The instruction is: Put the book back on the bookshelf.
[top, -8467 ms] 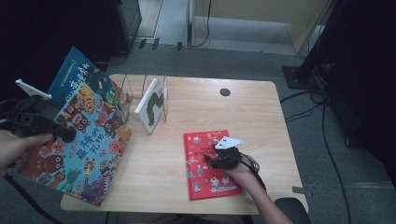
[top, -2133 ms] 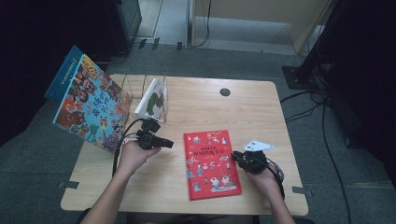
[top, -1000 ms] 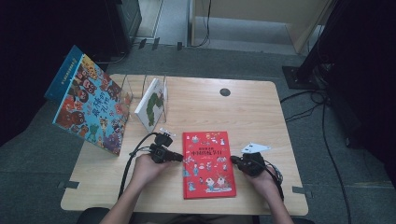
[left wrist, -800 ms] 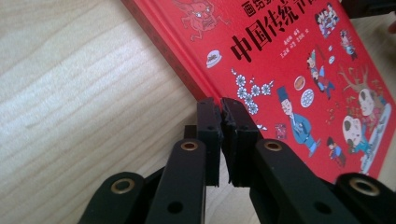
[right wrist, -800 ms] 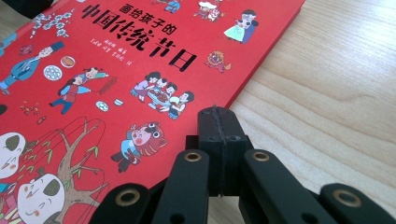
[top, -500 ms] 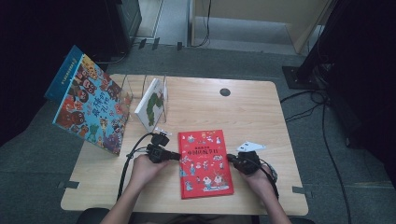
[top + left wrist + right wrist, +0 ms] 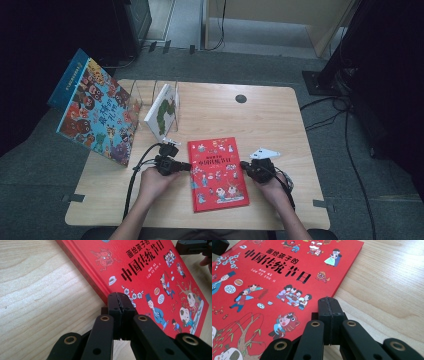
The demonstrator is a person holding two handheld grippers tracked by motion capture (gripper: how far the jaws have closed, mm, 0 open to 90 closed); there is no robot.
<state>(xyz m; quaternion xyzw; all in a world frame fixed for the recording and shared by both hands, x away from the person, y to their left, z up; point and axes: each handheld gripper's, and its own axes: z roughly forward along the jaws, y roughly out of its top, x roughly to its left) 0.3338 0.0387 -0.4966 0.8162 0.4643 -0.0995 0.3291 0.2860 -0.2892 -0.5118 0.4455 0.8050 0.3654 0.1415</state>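
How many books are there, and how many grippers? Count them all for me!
Red books lying flat on the table: 1, the red book
Colourful books standing at the table's left edge: 1, the big monster book
White books in the clear rack: 1, the caterpillar book
Hand-held grippers: 2, the left hand-held gripper and the right hand-held gripper
Total: 5

Flat red picture book [image 7: 217, 172] occupies near centre of light wooden table [image 7: 270, 120]; bare wood far right and along near edge, passable. Far left blocked: clear acrylic book stand [image 7: 150, 97], white caterpillar book [image 7: 162, 111] leaning in it, large colourful book [image 7: 95, 115] propped upright
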